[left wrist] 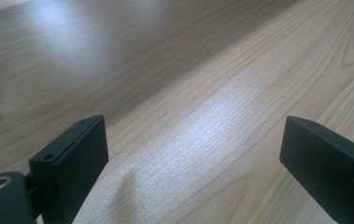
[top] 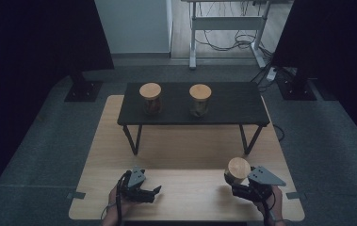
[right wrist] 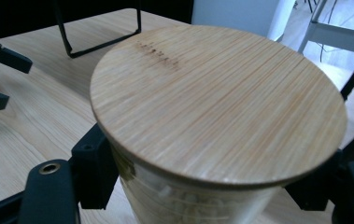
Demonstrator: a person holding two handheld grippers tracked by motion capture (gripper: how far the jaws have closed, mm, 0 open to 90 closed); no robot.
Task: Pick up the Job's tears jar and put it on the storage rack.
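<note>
A light wooden table (top: 185,146) stands on grey carpet (top: 49,141). On its far half stands a low black shelf (top: 232,106) on thin black legs (top: 131,139) that slant inward. Two black stand bases rest on the carpet beyond the table – one at the left (top: 83,89), one at the right (top: 296,89). Farther back are a white panel (top: 133,26) and a white desk frame (top: 228,23), with dark cables (top: 223,44) lying loose under it. A small grey tape mark (top: 76,195) lies on the carpet by the table's near left corner.
</note>
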